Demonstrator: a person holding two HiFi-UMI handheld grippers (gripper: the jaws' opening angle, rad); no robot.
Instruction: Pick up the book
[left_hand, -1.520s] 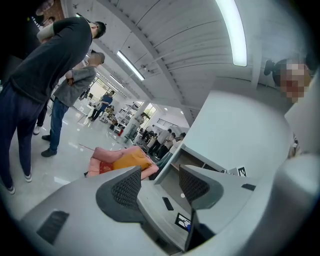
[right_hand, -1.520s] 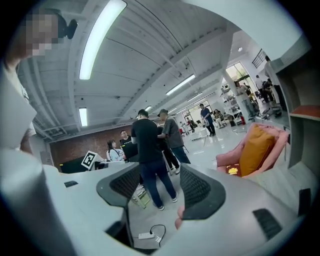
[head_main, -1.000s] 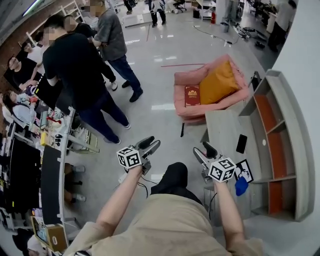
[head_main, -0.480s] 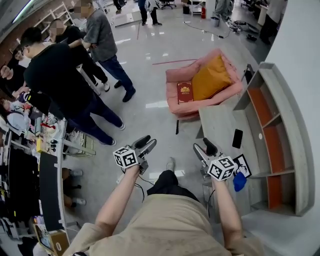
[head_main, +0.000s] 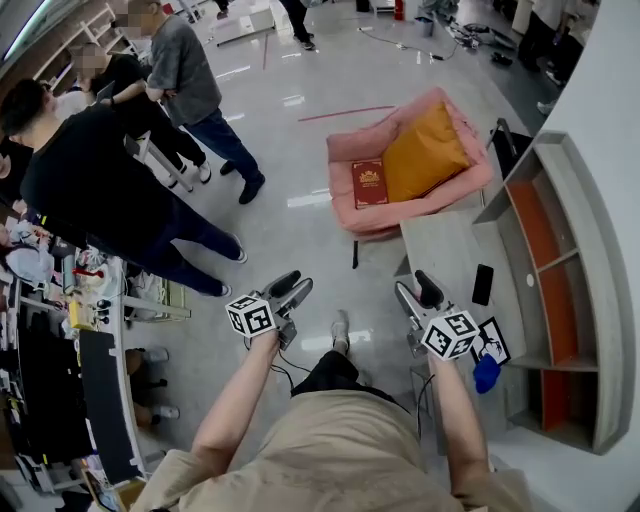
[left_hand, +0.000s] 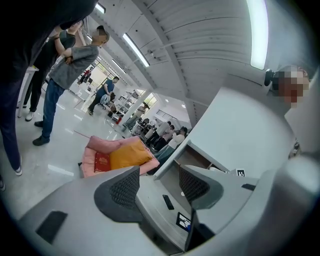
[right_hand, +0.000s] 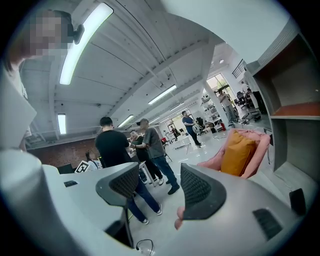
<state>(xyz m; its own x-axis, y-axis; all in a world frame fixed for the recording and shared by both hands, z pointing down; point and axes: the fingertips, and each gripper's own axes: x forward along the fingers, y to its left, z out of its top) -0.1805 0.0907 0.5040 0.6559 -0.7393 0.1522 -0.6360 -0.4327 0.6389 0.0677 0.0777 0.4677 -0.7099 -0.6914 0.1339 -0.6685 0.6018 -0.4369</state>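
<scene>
Progress on the pick-up is nil as far as I can see. The book (head_main: 369, 184) lies flat on the seat of the armchair (head_main: 345, 150), at the seat's left edge in the head view. The cushion (head_main: 425, 155) sits just beside it on the right. Whether the 2 touch I cannot tell. Nothing holds the book and nothing is near it.

My 2 claws are both well short of the chair, with a stretch of bare floor (head_main: 300, 230) in between. The left gripper (head_main: 300, 285) has its pads standing apart, and only the room shows through the gap, so it is empty. Its own view has the book small and far off, above the left jaw. The right gripper (head_main: 413, 288) is the same, jaws parted with nothing between them. It hangs by the near edge of the desk (head_main: 440, 250). In its own view the cushion shows off to the right, but the book does not show.

All of the task is left: close the distance to the chair, bring 1 claw down to the book, get the pads onto it and lift. I judge the left claw the better placed, since the book is on its side of the seat. The grip looks awkward, with a flat book on a soft seat hard by the armrest. People (head_main: 100, 180) stand off to the left, clear of my line to the chair.
</scene>
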